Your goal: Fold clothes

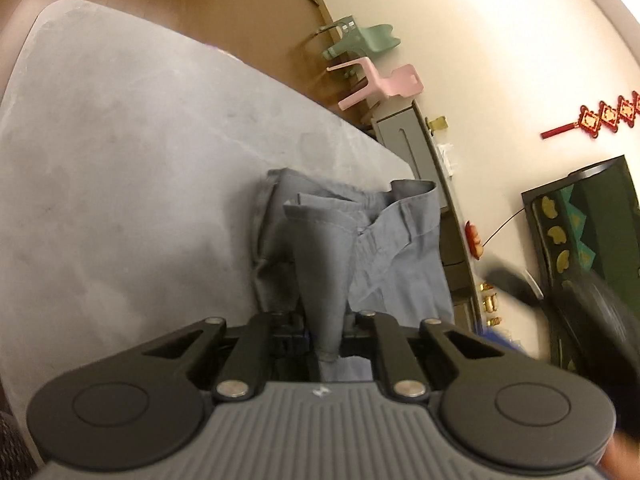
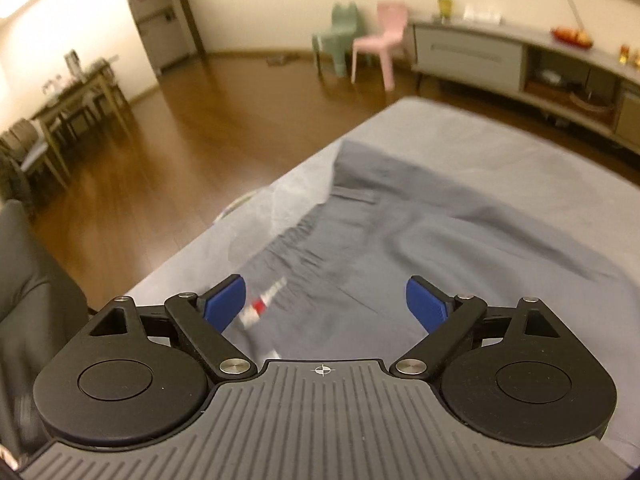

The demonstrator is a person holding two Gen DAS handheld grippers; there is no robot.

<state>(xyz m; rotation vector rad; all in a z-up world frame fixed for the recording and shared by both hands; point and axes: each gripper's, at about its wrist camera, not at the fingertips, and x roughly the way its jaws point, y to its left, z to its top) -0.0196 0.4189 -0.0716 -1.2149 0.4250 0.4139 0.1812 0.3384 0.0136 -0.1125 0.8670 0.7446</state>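
Observation:
A pair of grey trousers (image 1: pixel 384 248) lies on a grey covered table (image 1: pixel 120 160). My left gripper (image 1: pixel 326 332) is shut on a fold of the trouser cloth, which rises in a taut ridge from the garment into its jaws. In the right wrist view the same grey trousers (image 2: pixel 400 220) spread across the table (image 2: pixel 500 152), with a small red and white label (image 2: pixel 262 306) near the blue fingers (image 2: pixel 224 304). My right gripper (image 2: pixel 326 304) is open and empty, just above the cloth.
A green chair (image 2: pixel 340 36) and a pink chair (image 2: pixel 380 40) stand on the wooden floor beyond the table. A long low cabinet (image 2: pixel 520 64) runs along the wall. A dining table with chairs (image 2: pixel 68 100) is far left. A dark blurred shape (image 1: pixel 580 304) is at right in the left wrist view.

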